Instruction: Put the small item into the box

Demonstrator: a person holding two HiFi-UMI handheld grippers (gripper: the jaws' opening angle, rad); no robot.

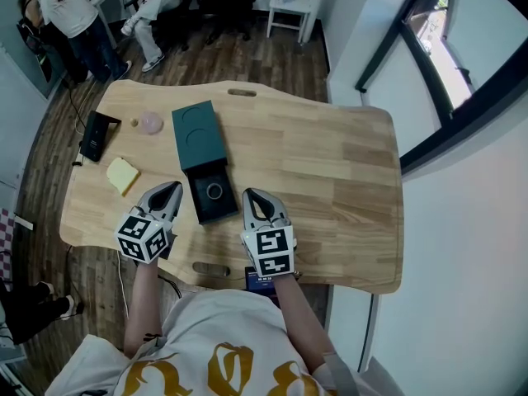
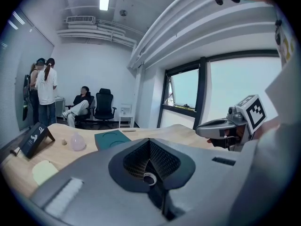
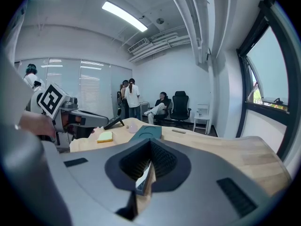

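Observation:
An open dark box lies near the table's front edge, and a small silver ring rests in its black insert. Its teal lid lies flat just behind it, also seen as the lid and the lid. My left gripper hovers just left of the box with its jaws together. A tiny pale ring shape shows at the jaw seam in the left gripper view; I cannot tell what it is. My right gripper sits just right of the box, shut, with only a thin slit between its jaws.
A yellow sponge, a pale pink object, a tiny brown bit and a black stand lie on the wooden table at the left. People and office chairs are beyond the far edge. A window wall runs along the right.

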